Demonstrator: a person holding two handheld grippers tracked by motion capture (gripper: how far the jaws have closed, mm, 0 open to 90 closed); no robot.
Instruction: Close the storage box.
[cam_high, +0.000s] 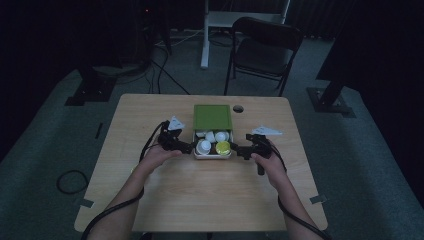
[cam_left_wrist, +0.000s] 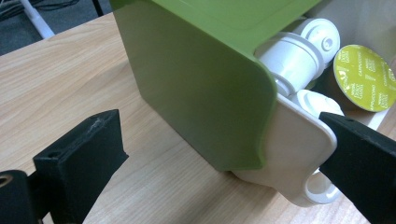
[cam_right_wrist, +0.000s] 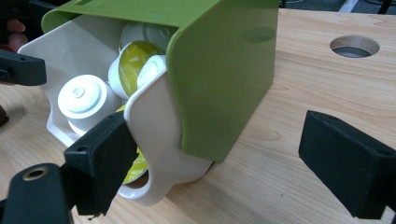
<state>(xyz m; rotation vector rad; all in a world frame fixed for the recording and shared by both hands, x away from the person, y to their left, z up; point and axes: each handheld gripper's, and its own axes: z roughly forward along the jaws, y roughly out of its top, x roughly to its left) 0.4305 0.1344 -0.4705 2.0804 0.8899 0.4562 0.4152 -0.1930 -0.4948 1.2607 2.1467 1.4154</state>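
On the wooden desk we see a white drawer pulled partway out of its green box, near the middle of the desk and a little toward the far edge. The drawer's open part faces us and holds coffee capsules: several white ones and one with a yellow-green foil lid.

Our left tongs sit at the drawer's left front corner. In the left gripper view they stand wide: one jaw hangs over bare desk beside the green box, the other reaches the white drawer's corner, just at the capsules.

Our right tongs sit at the drawer's right front corner. In the right gripper view they are also wide, one jaw against the drawer's white front wall, the other well apart over the desk, with the green box between them. A round cable hole lies in the desk beyond.
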